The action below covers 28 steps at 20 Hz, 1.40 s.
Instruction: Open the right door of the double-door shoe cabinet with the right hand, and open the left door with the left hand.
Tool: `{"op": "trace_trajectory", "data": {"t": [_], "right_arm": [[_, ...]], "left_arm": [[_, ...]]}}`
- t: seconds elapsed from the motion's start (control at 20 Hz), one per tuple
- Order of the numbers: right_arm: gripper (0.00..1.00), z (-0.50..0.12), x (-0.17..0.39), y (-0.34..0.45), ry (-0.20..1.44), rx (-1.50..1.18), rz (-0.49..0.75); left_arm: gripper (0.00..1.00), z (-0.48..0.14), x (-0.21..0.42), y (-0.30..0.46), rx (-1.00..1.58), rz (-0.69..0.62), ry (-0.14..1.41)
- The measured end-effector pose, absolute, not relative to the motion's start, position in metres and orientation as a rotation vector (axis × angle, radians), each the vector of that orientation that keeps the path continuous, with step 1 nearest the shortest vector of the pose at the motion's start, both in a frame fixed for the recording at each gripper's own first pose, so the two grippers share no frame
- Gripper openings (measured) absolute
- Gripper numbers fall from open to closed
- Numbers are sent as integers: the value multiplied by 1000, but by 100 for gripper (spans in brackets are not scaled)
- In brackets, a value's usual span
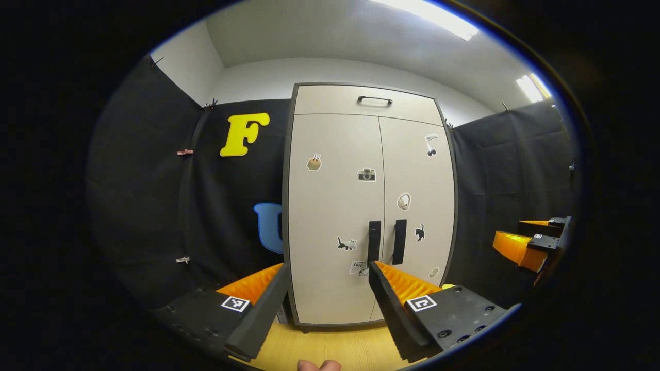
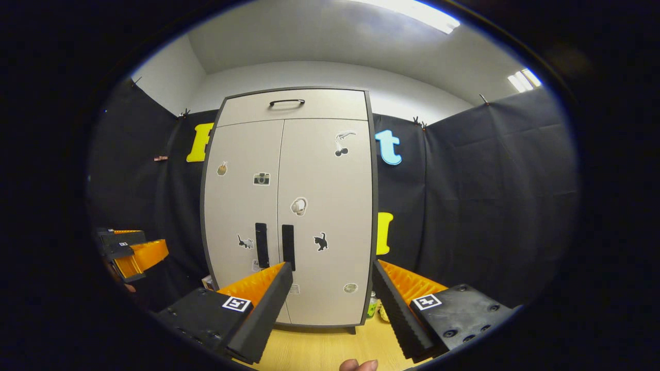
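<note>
A tall beige shoe cabinet (image 1: 335,206) (image 2: 309,216) stands against the black cloth wall with both doors closed. Its left door handle (image 1: 374,240) (image 2: 262,245) and right door handle (image 1: 399,241) (image 2: 287,246) are dark vertical bars side by side at the middle seam. My left gripper (image 1: 328,268) is open, some way in front of the left door, with nothing between its fingers. My right gripper (image 2: 332,265) is open too, facing the right door from a distance. The right gripper (image 1: 531,242) also appears at the right edge of the left gripper view, the left gripper (image 2: 131,250) at the left edge of the right gripper view.
A drawer with a curved handle (image 1: 375,99) (image 2: 286,102) tops the cabinet. Stickers dot both doors. The floor (image 1: 330,345) (image 2: 319,350) is light wood. Small items (image 2: 372,305) sit on the floor by the cabinet's right foot. A fingertip (image 1: 318,365) (image 2: 358,365) shows at each view's bottom edge.
</note>
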State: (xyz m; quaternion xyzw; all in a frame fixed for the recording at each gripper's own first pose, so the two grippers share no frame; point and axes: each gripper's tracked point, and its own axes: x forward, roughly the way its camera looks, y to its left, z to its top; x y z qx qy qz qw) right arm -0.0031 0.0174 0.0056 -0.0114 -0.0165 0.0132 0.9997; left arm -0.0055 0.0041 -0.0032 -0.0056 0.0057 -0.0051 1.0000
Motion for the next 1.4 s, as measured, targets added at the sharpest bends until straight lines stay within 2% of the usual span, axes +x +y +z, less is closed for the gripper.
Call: {"op": "trace_trajectory", "data": {"t": [0.55, 0.95, 1.4], "right_arm": [[97, 4, 13, 31, -26, -1, 43], [97, -5, 93, 83, -27, 3, 130], [97, -42, 187, 130, -35, -88, 154]], "left_arm": [[95, -10, -4, 7, -11, -20, 23], [95, -19, -16, 14, -26, -17, 41], [95, -40, -15, 36, -45, 16, 74]]}}
